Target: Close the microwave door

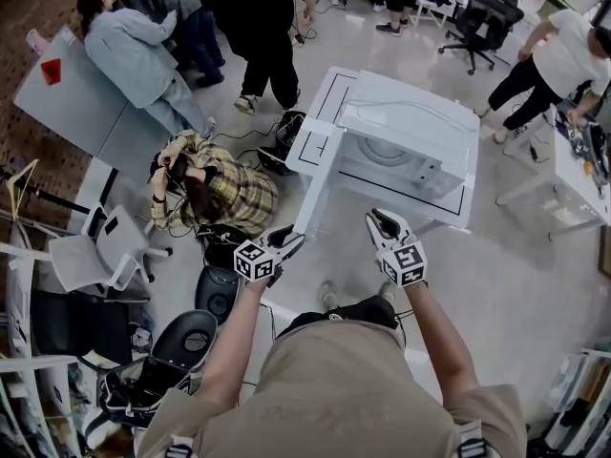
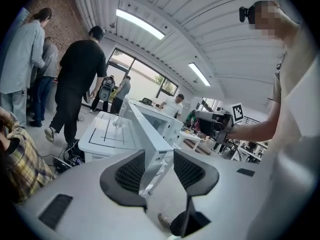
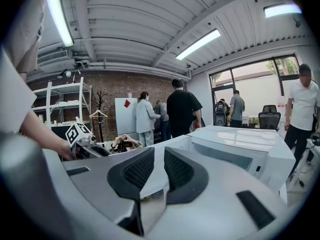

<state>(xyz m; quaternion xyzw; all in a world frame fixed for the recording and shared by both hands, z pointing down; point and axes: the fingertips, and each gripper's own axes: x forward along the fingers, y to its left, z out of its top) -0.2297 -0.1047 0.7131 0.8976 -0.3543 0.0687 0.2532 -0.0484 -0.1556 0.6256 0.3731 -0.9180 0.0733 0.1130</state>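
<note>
A white microwave (image 1: 410, 146) stands on a white table (image 1: 325, 113) marked with black tape lines. Its door (image 1: 315, 194) is swung open and reaches toward me on the left side. My left gripper (image 1: 291, 240) hovers just left of the door's near edge, jaws open and empty. In the left gripper view that door edge (image 2: 146, 131) shows beyond the gap between the pads. To the right of the door my right gripper (image 1: 379, 219) is shut and holds nothing, in front of the microwave (image 3: 260, 149).
A person in a plaid shirt (image 1: 224, 194) sits on the floor left of the table, beside cables and black gear (image 1: 215, 289). Other people stand around the far side. An office chair (image 1: 482, 17) and another table (image 1: 573, 179) are at the right.
</note>
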